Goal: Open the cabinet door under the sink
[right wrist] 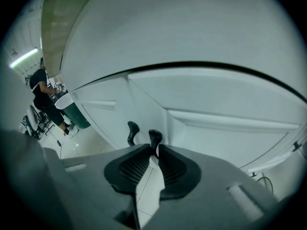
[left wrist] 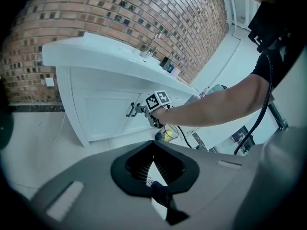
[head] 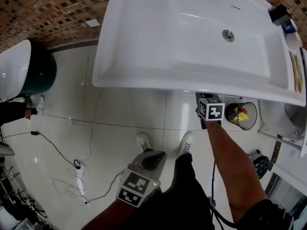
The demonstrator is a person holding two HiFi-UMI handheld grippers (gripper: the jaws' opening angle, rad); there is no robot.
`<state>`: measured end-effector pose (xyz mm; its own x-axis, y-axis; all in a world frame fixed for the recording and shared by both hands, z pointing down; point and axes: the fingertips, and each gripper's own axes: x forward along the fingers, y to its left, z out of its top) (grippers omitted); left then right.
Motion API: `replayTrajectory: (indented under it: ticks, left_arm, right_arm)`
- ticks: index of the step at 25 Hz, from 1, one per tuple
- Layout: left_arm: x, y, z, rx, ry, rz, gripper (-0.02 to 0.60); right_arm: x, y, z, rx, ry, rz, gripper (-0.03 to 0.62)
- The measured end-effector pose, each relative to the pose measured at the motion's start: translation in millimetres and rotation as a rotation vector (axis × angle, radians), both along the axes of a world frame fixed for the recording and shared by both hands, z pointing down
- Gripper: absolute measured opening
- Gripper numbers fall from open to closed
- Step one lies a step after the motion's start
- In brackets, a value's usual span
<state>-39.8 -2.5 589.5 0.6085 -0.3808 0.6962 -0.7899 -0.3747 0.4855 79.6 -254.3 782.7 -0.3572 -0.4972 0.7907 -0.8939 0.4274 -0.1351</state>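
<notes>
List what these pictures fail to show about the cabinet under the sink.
Right gripper view: the right hand-held gripper is shut on the handle of the cabinet door; its jaws cover the handle's lower end.
Head view: the sink hides the door and that gripper's jaws.
Left gripper view: the door is too small, and partly behind the forearm, to show whether it is ajar.

Both mine are grey plastic: left gripper (left wrist: pixel 154 169), right gripper (right wrist: pixel 155 163), black ribbed pads (right wrist: pixel 136 166), checkered marker cube (head: pixel 211 110). Black trousers (head: pixel 184 195), white sneakers (head: pixel 143 142), black cable (left wrist: pixel 261 109).

two door handles (right wrist: pixel 154 137), one sink (head: pixel 144 32)
</notes>
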Motion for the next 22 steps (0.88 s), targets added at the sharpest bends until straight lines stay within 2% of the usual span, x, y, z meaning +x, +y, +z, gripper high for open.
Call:
replayTrajectory:
  ticks: [3,11,22]
  left_arm:
    - [-3.5,1.7,0.6,-0.001,0.000,-0.005,0.012]
    - [-3.0,4.3,-3.6,0.008,-0.001,0.006,0.012]
    - [19.2,6.3,-9.5,0.029,-0.001,0.050,0.011]
  right_arm:
    - [-0.2,1.5,0.7,-0.008,0.019,0.004,0.043]
    - [-1.1,14.7,-0.6,-0.042,0.015,-0.068,0.037]
    - [19.0,88.0,-0.6,-0.055,0.003,-0.182,0.034]
